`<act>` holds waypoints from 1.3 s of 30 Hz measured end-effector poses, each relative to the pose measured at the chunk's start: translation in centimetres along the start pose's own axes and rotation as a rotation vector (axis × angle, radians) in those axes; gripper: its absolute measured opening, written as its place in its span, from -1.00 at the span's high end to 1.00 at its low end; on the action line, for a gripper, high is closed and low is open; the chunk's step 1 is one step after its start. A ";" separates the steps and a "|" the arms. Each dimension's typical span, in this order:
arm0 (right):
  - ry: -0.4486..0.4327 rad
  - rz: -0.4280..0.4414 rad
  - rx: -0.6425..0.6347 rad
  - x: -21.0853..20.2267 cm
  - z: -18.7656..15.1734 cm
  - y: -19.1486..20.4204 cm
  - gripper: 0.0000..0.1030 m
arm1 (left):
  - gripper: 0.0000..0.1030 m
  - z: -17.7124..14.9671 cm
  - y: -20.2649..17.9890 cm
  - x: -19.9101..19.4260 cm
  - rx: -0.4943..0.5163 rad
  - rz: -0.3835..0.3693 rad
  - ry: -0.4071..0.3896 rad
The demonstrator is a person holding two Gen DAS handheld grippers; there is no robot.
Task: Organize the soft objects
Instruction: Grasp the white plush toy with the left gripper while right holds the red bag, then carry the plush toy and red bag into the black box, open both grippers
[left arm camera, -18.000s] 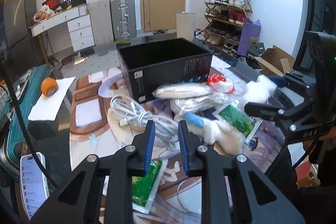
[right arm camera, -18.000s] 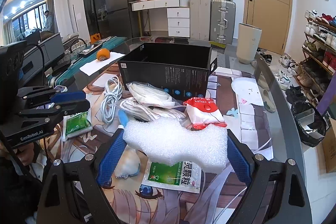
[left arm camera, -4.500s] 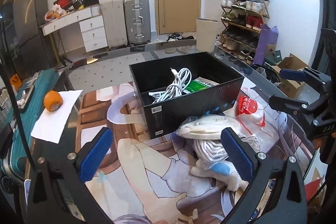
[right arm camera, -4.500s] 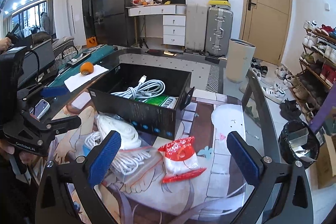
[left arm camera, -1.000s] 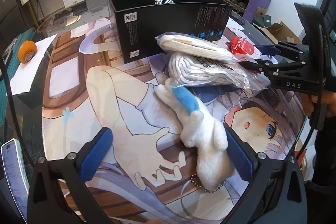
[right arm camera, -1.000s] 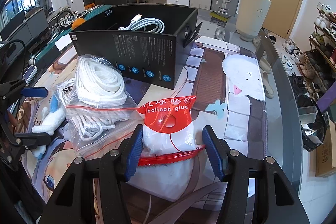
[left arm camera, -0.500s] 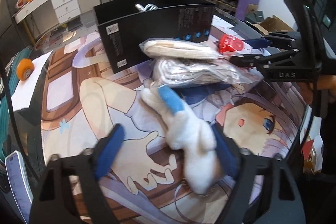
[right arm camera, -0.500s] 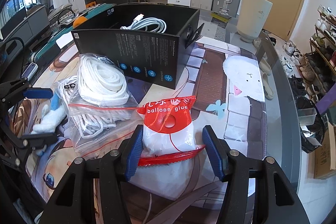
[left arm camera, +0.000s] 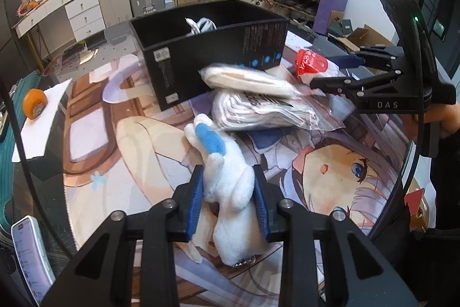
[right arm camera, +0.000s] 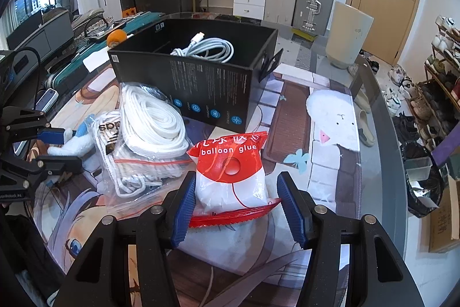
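**Two grippers on two soft items beside one box**

As seen from the left wrist, one white plush toy (left arm camera: 230,180) with a blue patch lies on the printed table mat (left arm camera: 115,163), its body between the two blue pads of the left gripper (left arm camera: 229,202). The jaws are closing and both pads press into the plush, which bulges above and below them. Beyond it lie two clear bags of white cord: a lower bag (left arm camera: 264,114) and an upper bag (left arm camera: 250,81) stacked on it, both just in front of the one black box (left arm camera: 218,53). One red-and-white packet (left arm camera: 312,65) sits to the right of the bags. The left gripper points steeply down at the mat. One orange (left arm camera: 34,103) rests on white paper at the far left, and one phone (left arm camera: 30,252) lies at the lower left edge.

As seen from the right wrist, the one packet, marked "balloon glue" (right arm camera: 230,177), lies on the mat between the two pads of the right gripper (right arm camera: 235,209). The left pad touches the packet's side; the right pad appears to stand just clear of the pouch, so the fingers sit half spread around it and a firm pinch cannot be confirmed. The gripper tilts down toward the mat. One coiled white cable (right arm camera: 204,49) lies inside the box.
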State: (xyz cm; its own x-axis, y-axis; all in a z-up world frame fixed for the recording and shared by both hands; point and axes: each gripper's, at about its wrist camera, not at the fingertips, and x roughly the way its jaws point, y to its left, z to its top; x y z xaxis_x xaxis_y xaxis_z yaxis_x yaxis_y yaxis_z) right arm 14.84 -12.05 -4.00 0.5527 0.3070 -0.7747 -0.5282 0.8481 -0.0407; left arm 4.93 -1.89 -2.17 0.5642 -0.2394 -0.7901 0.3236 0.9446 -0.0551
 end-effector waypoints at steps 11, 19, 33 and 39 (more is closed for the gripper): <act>-0.063 0.003 -0.019 -2.2 0.6 0.2 -0.11 | 0.41 0.6 1.7 -2.3 -0.052 0.027 -0.104; -0.108 0.015 -0.042 -3.7 0.8 1.0 -0.11 | 0.41 1.1 2.1 -3.1 -0.077 0.032 -0.155; -0.184 0.040 -0.024 -5.8 0.8 1.6 -0.11 | 0.41 2.1 1.9 -3.5 -0.078 0.053 -0.208; -0.198 0.047 -0.009 -5.7 1.3 1.8 -0.11 | 0.41 3.3 2.4 -3.7 -0.076 0.066 -0.226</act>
State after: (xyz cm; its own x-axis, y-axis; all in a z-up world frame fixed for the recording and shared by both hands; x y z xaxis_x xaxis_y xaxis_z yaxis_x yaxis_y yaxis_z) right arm 11.59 -11.72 1.22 0.6426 0.4259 -0.6369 -0.5616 0.8273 -0.0134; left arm 6.15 0.57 2.65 0.7403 -0.2125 -0.6378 0.2271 0.9720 -0.0602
